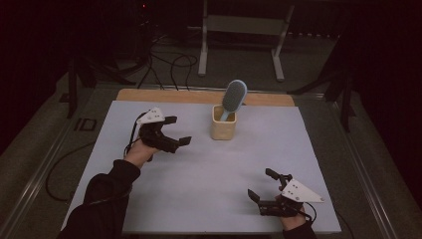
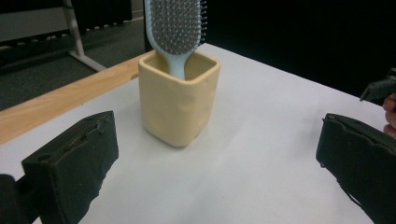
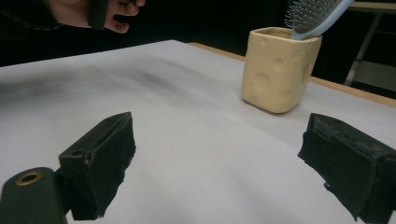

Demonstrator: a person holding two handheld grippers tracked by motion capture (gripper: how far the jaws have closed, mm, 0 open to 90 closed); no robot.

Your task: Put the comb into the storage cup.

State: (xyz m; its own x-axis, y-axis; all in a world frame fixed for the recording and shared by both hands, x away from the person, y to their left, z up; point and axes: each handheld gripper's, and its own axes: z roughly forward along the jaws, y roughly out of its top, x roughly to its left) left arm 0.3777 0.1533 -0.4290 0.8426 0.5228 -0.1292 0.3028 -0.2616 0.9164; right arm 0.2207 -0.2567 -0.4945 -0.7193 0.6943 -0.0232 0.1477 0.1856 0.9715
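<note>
The left tool (image 1: 171, 134) is wide open and holds nothing. It hangs near the yellow cup (image 1: 223, 122), with its jaws pointed at it but not touching. The right tool (image 1: 263, 185) is wide open too, empty, and well apart from the cup, low by the near edge of the white surface (image 1: 209, 184). A blue hairbrush (image 1: 233, 97) stands in the cup, leaning a bit. I think the work has hardly begun: nothing is grabbed yet
</note>
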